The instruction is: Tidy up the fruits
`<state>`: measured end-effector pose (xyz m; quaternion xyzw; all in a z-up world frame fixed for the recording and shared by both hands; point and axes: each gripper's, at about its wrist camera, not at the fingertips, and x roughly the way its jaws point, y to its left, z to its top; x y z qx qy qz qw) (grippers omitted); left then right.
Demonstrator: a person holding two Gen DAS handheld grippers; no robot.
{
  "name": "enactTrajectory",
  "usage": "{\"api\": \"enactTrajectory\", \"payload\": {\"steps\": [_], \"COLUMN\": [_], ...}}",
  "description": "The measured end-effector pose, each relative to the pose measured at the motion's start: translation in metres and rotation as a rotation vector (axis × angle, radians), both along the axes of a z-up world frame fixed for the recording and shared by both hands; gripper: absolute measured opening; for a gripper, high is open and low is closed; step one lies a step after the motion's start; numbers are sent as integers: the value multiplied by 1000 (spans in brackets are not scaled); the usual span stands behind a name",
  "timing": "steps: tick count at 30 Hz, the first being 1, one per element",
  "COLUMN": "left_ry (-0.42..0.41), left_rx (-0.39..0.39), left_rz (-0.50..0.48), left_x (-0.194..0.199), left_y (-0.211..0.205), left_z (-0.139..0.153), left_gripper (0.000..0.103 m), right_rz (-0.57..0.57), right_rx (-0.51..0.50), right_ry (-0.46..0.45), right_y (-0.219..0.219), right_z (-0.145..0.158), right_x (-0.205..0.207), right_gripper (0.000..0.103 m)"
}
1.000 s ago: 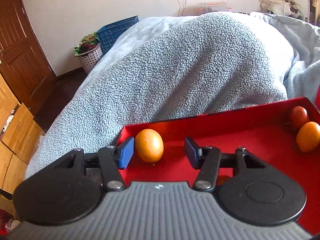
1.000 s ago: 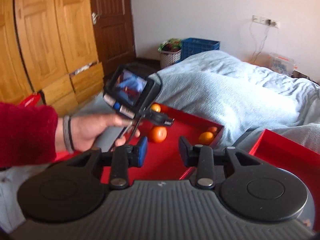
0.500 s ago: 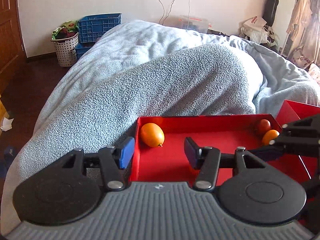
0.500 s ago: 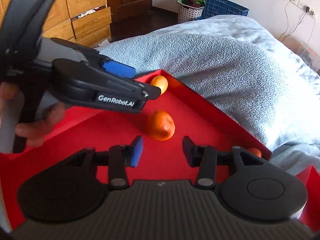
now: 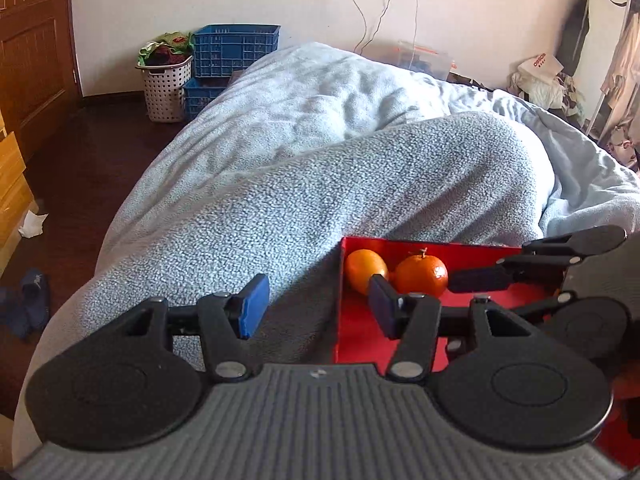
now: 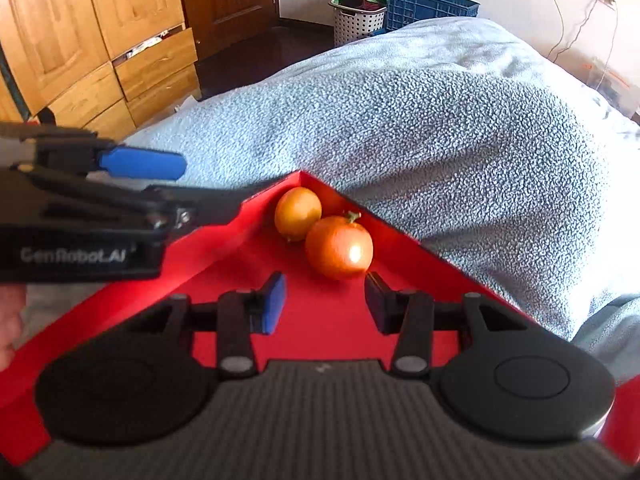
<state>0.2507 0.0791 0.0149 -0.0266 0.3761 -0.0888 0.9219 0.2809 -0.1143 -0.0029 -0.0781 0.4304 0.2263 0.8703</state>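
Right, I've got the right hand-held gripper (image 6: pixel 324 306) hanging over the red tray (image 6: pixel 224 248), nose tipped down toward its far corner. Its jaws have just been opening and now stand apart with nothing between them, only bare red floor. Just ahead of the fingertips sits the orange tangerine (image 6: pixel 339 247) with its little green stem, closer to the right finger than the left, not touched by either. Behind it, tucked right into the corner and touching it, is the paler yellow-orange fruit (image 6: pixel 298 214).

Over on my left, the left hand-held gripper (image 5: pixel 316 306) is released too, jaws spread and empty. It straddles the tray's near-left wall: the blue left pad (image 5: pixel 252 306) hangs over the grey-blue blanket (image 5: pixel 280 208) on the bed, the right finger over the tray. From this side both fruits lie just beyond that right finger, the yellow-orange one to the left, the tangerine right of it.

Each gripper shows up in the other's camera, so they're close together, one either side of the pair. At the left edge of the right view I can just make out a bit of hand (image 6: pixel 10 328) beneath the left gripper's body.
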Motion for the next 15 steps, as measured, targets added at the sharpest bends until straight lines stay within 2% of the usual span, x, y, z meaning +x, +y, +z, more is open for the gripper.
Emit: {"api": "enactTrajectory", "payload": {"steps": [4,7,10,12,15], "left_ry": [14,22,25,13,-4], "left_rx": [-4,-10,-5,-2,-1], "left_rz": [10,13,7,0,-21], "left_x": [-1,0,-2,-5,-11], "left_y": [7,9,6,6,7], "left_z": [-6,-9,-10,-8,-2], "left_gripper": [61,61,61,61,61], "right_rz": [-58,-33,-23,-38,-43], "right_rx": [24,-15,-31,-46,-8], "right_ry": [20,-14,-33,-57,-101], "right_y": [0,5,3,-4,-25], "right_z": [-10,-15,-14,-7,21], "right_x": [14,13,8,4,-17], "right_gripper": [48,49,44,44,43]}}
